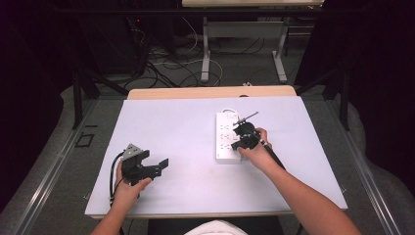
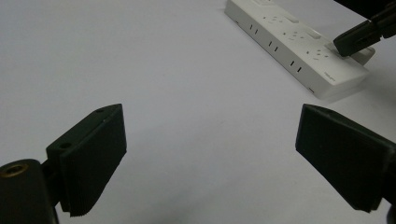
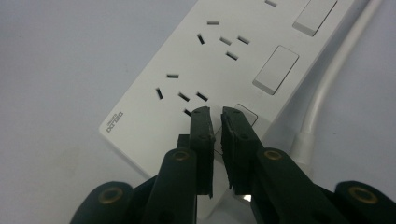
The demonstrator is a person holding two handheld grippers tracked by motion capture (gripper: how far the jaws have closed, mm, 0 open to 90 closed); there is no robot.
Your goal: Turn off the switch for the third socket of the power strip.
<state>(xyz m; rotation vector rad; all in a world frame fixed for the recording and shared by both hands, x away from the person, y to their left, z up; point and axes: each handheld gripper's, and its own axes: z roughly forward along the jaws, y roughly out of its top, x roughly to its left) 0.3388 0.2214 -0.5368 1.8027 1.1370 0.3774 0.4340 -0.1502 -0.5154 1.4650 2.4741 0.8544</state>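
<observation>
— Power strip [image 1: 227, 138], white, lying flat on the white table [image 1: 195, 147], toward the right of the middle. Where is the right gripper [image 1: 243, 138]?

— Right over the strip's near end. In the right gripper view its jaws are nearly together — just a thin slit between them, with nothing gripped — and the tips sit at the strip's nearest switch [image 3: 247, 113], touching it or just above; I cannot tell which.

— What else is on that strip?

— Rows of sockets along one side, flat switches along the other, a brand mark at the near corner. A white cable [image 3: 327, 88] runs along the side by the switches.

— And the left gripper [image 1: 147, 166]?

— Held low by the left hand [image 1: 128, 188] near the table's front left, well apart from the strip. Its jaws stand wide apart and empty — bare table between them, the strip farther off.
</observation>
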